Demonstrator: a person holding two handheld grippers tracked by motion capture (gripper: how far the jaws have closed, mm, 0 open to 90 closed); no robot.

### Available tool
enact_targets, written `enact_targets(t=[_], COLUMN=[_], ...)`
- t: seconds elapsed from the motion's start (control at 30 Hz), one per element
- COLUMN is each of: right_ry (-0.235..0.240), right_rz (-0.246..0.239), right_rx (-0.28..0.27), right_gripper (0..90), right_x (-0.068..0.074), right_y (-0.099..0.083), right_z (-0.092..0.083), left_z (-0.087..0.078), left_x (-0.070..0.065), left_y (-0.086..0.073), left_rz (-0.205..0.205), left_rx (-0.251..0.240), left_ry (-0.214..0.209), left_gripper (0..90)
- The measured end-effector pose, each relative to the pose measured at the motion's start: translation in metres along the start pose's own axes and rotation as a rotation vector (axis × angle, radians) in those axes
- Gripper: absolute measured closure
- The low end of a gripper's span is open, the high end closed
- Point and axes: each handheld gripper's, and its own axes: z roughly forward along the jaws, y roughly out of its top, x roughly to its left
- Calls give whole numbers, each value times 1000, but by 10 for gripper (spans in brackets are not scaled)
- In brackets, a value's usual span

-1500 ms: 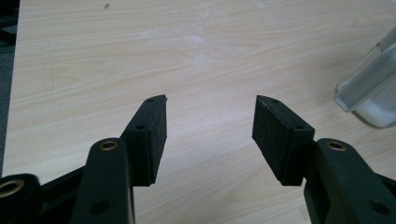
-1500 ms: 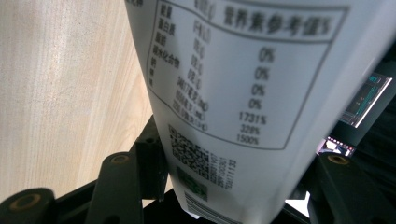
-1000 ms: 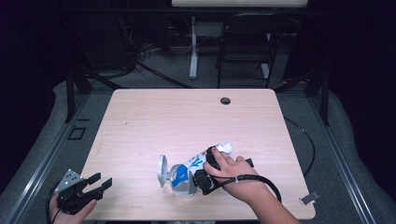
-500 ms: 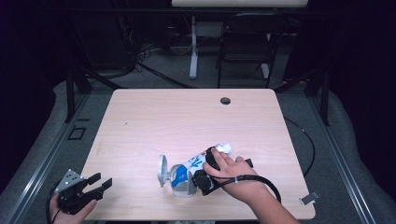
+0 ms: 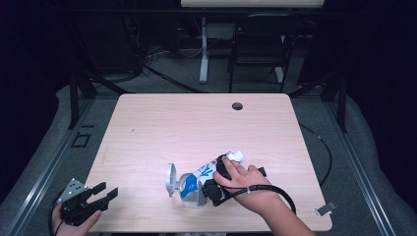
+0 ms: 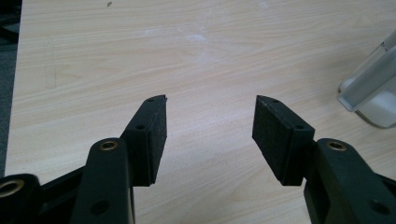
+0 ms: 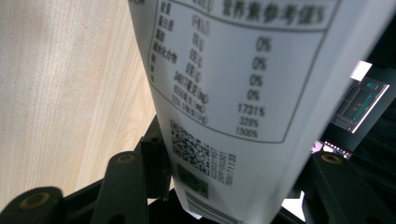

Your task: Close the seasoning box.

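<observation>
- Table [image 5: 162, 128]: light wood, with a round dark hole [image 5: 237, 105] near its far edge.
- Chair [image 5: 255, 54]: dark, on the floor beyond the table.
- White post [image 5: 203, 49]: stands left of the chair.
- Cable [image 5: 322, 147]: loops over the grey floor at the table's right.

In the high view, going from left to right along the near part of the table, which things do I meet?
Left gripper, with open jaws at the table's near-left corner → white and blue packet lying on the table → right gripper, closed on that packet, under the person's right hand.
</observation>
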Motion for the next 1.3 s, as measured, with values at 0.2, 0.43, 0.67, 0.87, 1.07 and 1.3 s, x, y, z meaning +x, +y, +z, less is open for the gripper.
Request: enact_targets(t=[0.2, 0.43, 0.67, 0.87, 1.07, 1.3], right_ry=[-10, -14, -17, -21, -24, -26], right_rz=[-14, -17, -23, -28, -30, -37], right_rx=[11, 10, 12, 13, 13, 19], right_gripper=[501, 503, 507, 512, 520, 526], right_x=[0, 0, 0, 1, 0, 0], right_y=[1, 1, 2, 2, 2, 3], right_z=[-1, -1, -2, -2, -3, -3], left_z=[0, 0, 0, 0, 0, 0], left_x=[0, 0, 0, 0, 1, 1], left_y=[0, 0, 0, 0, -1, -1], left_rz=[0, 0, 0, -2, -1, -2], left_rx=[0, 0, 0, 4, 3, 3], left_ry=[0, 0, 0, 1, 1, 1], left_gripper=[455, 455, 455, 455, 455, 455])
